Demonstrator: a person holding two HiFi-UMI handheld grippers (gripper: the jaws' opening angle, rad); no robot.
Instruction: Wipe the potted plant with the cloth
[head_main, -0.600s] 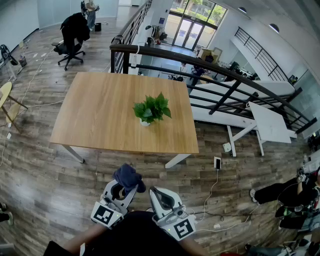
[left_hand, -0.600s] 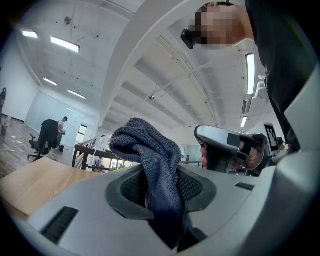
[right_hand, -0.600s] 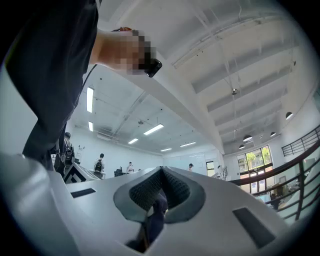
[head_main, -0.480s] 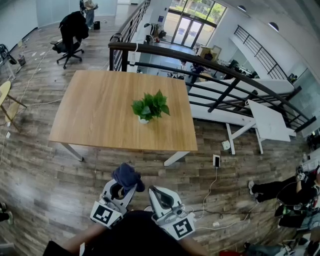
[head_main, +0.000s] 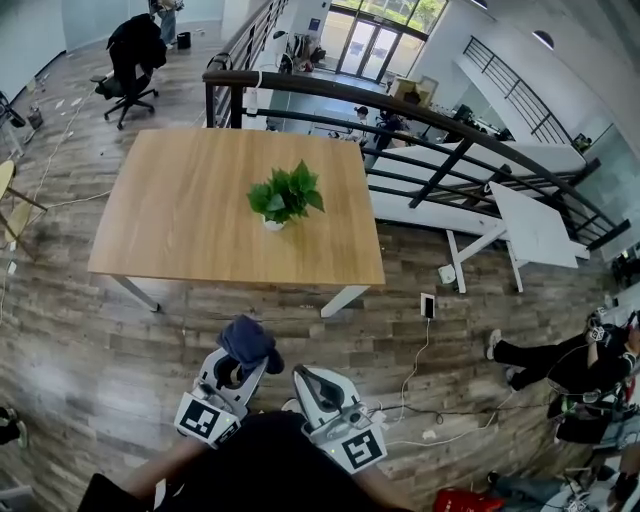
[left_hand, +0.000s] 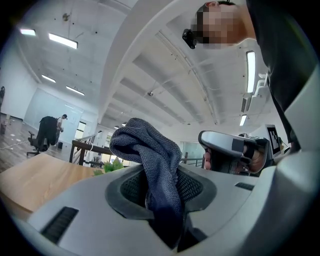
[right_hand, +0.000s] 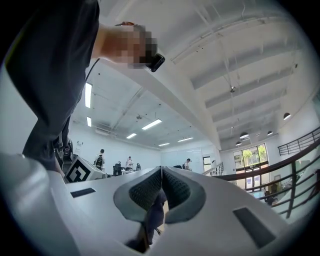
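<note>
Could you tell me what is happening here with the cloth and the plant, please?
A person holds a gripper in each hand and stands on the wood floor, a little way back from the wooden table. The left gripper is clamped on a dark blue-grey cloth, which bunches up above its jaws. The right gripper is shut, with nothing held. The potted plant stands on the table, out of reach of both grippers. Wiping has not begun.

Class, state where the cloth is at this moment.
In the head view, low and left of centre, the cloth is clamped in the left claw, short of the table.
</note>
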